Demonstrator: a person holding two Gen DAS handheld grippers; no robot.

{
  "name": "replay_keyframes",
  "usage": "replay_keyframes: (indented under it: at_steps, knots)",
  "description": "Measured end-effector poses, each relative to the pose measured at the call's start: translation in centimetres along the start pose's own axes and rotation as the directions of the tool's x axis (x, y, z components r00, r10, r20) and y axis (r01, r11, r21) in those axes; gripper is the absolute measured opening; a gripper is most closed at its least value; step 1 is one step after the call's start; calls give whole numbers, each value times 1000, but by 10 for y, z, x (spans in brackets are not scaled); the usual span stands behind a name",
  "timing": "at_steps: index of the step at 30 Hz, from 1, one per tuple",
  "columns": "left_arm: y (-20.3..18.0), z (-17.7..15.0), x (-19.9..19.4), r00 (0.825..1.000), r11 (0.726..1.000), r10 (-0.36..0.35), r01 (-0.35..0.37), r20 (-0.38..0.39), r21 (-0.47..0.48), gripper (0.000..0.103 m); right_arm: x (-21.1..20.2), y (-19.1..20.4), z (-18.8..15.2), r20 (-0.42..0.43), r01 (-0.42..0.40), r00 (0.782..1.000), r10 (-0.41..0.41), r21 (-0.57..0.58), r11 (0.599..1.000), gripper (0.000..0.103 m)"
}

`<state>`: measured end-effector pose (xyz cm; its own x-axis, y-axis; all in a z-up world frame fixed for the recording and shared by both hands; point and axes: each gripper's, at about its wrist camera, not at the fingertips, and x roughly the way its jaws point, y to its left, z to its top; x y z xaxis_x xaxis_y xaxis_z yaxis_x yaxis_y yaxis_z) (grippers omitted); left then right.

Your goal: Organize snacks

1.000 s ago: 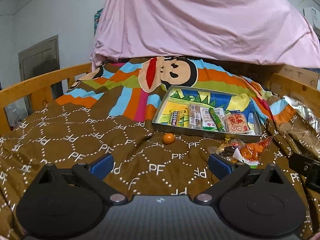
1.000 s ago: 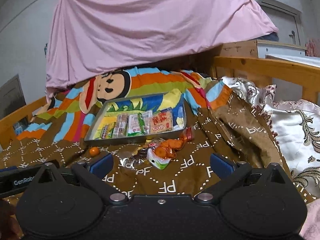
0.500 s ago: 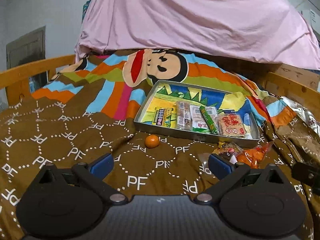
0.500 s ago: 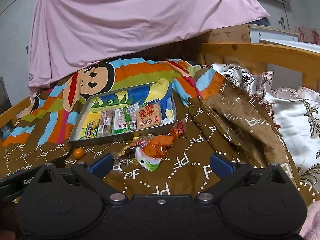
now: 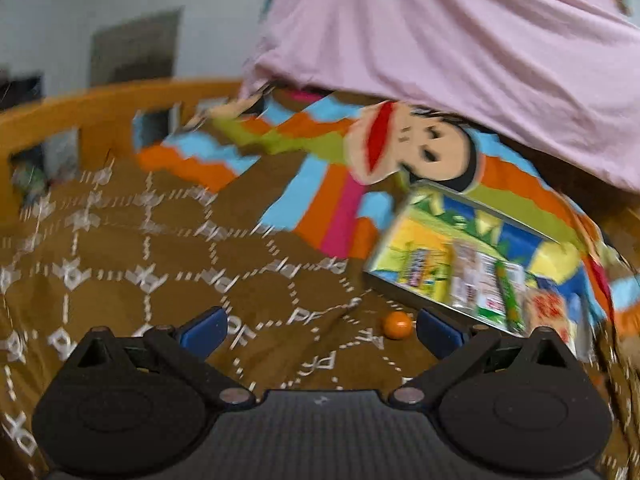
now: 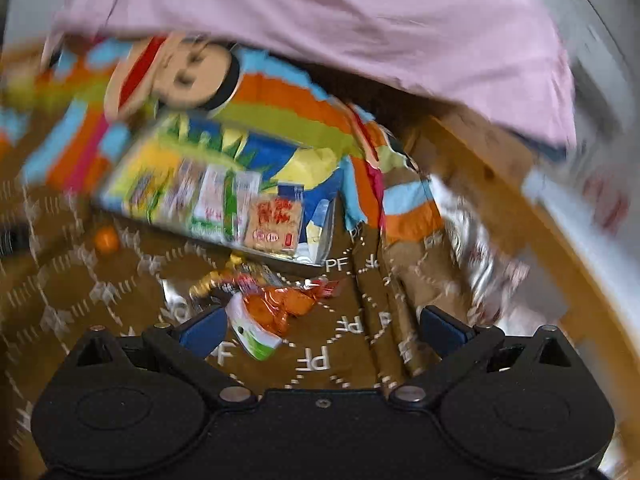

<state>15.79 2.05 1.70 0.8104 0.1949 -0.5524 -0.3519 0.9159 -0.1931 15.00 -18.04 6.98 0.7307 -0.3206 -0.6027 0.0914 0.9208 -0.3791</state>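
Both views are blurred. The left gripper [image 5: 318, 332] is wide open and empty; the right gripper [image 6: 320, 330] is also wide open and holds nothing. In the right wrist view, the loose snack bags [image 6: 276, 304] lie low in the centre on the brown blanket [image 6: 120, 292], just in front of the tray [image 6: 326, 236], which already holds several packets. A small orange ball [image 5: 396, 325] lies near the tray edge, at lower right in the left wrist view. The bags look light, soft and crinkly, probably slippery; a pinch at a sealed end seems safest. The tray wall is low, so the way in looks open. The blanket is soft and may sink.
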Motion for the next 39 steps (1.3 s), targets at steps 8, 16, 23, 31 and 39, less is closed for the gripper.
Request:
replay_keyframes:
  at_steps: [8,16,23,31,39]
  knots:
    - [29,9,32,999,997,-32,34,23,-68,103,33,36,-2,59,-122,990,125,-58,991,102]
    - [22,-2,47,997,997,-72,72,33,4,103,64,-21,-19,126,-163,981,144,152,975,102]
    - [-15,-26,41,978,965,-204,194,43,175,103,98,-64,-52,171,-281,955,243,262,923,102]
    - [-72,-40,60,917,836,-395,385,-59,391,103,151,-77,-57,109,-334,941,319,440,834,102]
    - [-117,-44,95,818,599,-534,545,-215,587,103,180,-72,-50,59,-427,892,448,434,793,101]
